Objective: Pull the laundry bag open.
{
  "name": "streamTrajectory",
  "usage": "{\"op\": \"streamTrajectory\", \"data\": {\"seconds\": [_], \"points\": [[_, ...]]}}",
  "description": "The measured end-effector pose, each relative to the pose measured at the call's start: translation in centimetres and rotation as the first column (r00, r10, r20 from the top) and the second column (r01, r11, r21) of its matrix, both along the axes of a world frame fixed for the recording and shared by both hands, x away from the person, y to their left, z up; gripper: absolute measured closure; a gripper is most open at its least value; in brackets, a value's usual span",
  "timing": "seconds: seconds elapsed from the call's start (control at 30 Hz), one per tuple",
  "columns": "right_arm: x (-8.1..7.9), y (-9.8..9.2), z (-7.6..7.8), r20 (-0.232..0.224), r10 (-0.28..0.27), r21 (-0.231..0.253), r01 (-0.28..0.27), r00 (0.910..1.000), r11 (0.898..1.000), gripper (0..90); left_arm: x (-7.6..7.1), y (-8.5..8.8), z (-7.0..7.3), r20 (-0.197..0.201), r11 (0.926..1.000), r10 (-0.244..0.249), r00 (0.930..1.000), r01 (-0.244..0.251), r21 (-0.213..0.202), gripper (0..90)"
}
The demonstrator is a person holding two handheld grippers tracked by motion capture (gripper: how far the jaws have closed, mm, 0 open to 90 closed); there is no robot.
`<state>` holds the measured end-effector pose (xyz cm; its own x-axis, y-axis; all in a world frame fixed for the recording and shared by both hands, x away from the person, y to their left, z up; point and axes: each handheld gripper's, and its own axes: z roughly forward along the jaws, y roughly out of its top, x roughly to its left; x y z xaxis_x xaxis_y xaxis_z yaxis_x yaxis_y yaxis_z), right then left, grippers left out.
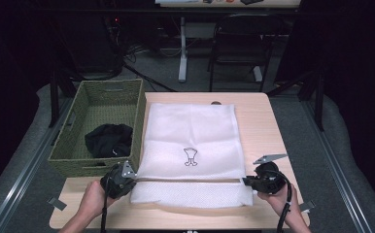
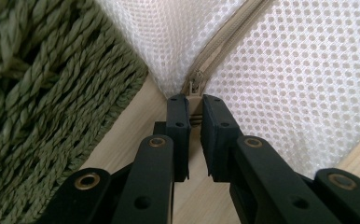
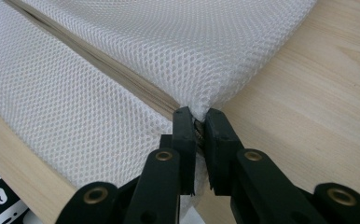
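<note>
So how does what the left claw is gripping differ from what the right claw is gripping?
The left claw is shut on the zipper pull of the white mesh bag, next to the green woven basket. The right claw is shut on the bag's opposite corner, at the other end of the zipper, over bare table. Both grip the same bag along its zipper line.

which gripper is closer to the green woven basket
Left. The left gripper sits just below the basket's near corner, clamped on the mesh laundry bag's zipper; the right gripper grips the bag's far end.
</note>
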<state>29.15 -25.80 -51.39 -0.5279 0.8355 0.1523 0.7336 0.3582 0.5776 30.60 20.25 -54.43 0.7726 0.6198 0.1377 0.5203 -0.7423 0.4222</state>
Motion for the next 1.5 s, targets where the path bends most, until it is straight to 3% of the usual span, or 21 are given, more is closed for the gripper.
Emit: {"op": "streamTrajectory", "data": {"seconds": [0.37, 0.53, 0.63, 0.83, 1.03, 1.23, 1.33, 1.5], "points": [[0.1, 0.0, -0.1, -0.008, 0.0, -0.01, 0.0, 1.0, 1.0, 83.9, 0.3, 0.4, -0.2, -0.006, 0.9993, 0.023, 0.9997, -0.022, 0.031, 82.4], [0.2, 0.0, -0.2, -0.014, 0.001, -0.011, -0.001, 0.9999, 1.0, 83.8, 0.3, 0.3, -0.3, -0.003, 0.9969, 0.017, 0.9998, -0.017, 0.077, 82.3], [0.2, 0.1, -0.4, -0.018, 0.005, -0.027, -0.006, 0.9998, 1.0, 83.8, 0.2, 0.1, -0.5, 0.008, 0.9947, 0.009, 0.9999, -0.01, 0.102, 82.3], [0.4, 0.5, -0.7, -0.021, 0.015, -0.065, -0.016, 0.9997, 0.998, 83.8, 0.2, 0.0, -0.5, -0.007, 0.9929, 0.01, 0.9999, -0.009, 0.119, 82.3], [0.6, 0.5, -1.0, -0.048, -0.008, -0.046, 0.006, 0.9988, 0.999, 82.5, 0.5, 0.3, -0.4, -0.046, 0.9975, 0.028, 0.9986, -0.025, 0.067, 81.9], [0.6, 0.6, -1.2, -0.041, -0.005, -0.052, 0.002, 0.9991, 0.999, 82.7, 0.6, 0.5, -0.3, -0.097, 0.9992, 0.038, 0.9945, -0.037, 0.015, 81.1], [0.6, 0.6, -1.3, -0.043, -0.005, -0.052, 0.003, 0.9991, 0.999, 82.8, 0.7, 0.5, -0.2, -0.1, 0.9994, 0.035, 0.9944, -0.034, 0.01, 80.8], [0.7, 0.6, -1.3, -0.047, -0.003, -0.048, 0.0, 0.9989, 0.999, 82.6, 0.6, 0.8, 0.2, -0.117, 0.9985, 0.027, 0.9927, -0.033, -0.045, 79.5]]}}
